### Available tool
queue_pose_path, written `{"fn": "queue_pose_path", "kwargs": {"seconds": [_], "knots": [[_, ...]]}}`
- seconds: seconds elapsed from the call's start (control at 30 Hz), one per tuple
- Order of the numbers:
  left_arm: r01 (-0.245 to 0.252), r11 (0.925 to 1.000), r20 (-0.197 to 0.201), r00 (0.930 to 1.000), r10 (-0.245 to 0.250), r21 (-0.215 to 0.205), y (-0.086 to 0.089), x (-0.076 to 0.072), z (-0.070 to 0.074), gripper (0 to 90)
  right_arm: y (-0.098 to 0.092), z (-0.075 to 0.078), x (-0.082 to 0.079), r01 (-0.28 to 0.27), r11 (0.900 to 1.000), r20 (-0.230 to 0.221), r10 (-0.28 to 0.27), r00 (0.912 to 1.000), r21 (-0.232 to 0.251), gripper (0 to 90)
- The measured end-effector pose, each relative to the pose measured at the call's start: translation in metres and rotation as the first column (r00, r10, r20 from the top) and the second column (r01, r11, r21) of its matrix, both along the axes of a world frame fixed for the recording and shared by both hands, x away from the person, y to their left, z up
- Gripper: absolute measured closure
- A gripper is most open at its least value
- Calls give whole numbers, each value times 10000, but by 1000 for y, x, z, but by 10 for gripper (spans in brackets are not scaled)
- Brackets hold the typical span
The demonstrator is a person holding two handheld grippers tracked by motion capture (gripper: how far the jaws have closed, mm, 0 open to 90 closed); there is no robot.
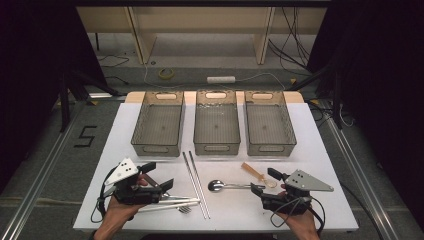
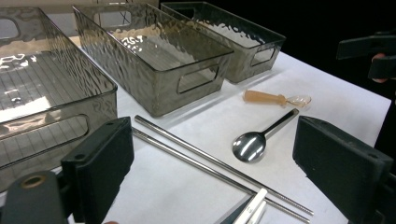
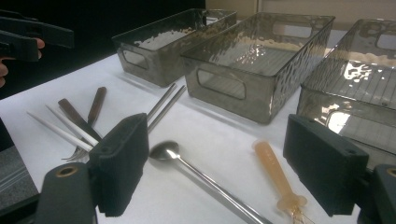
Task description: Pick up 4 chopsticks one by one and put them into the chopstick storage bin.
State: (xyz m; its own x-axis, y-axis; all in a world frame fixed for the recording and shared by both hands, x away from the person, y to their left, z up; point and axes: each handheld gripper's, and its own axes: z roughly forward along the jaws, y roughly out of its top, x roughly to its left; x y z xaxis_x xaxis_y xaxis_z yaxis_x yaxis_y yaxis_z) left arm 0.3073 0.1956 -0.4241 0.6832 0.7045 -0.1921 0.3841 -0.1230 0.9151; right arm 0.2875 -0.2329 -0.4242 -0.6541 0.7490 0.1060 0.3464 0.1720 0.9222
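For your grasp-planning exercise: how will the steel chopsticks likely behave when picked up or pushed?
The steel chopsticks look thin, straight and polished, so probably stiff yet slippery. Lying flat on the table, they may roll if nudged sideways, and offer little to grip.

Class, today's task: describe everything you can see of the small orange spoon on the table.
The small orange spoon looks like translucent plastic: a thick, amber handle narrowing to a small, clearer bowl. It lies flat on the white table, in front of the right-hand bin, slanted, with its handle toward the bins and its bowl toward the right gripper. Nothing grips it. The metal spoon lies just beside it; whether they touch is unclear.
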Motion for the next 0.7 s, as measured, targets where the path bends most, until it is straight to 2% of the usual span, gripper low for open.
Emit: {"fn": "queue_pose_path", "kwargs": {"seconds": [0.1, 0.3, 0.53, 0.7], "knots": [[85, 10000, -207, 9998, -84, 41, 0, 1, 0, 124, 0, 0, 0, -37, 10000, -17, 37, 10000, -5, 236], [338, 9984, -456, 9985, -318, 443, -3, 2, -1, 126, 0, 0, 0, -2, 10000, -38, 2, 10000, 50, 236], [362, 9971, -532, 9980, -327, 674, -3, 2, 0, 131, 0, 0, 0, -17, 10000, -18, 17, 10000, 44, 237], [554, 9926, -642, 9968, -486, 1084, -3, 2, 3, 153, 0, 0, 0, 3, 10000, -24, -3, 10000, 34, 238]]}}
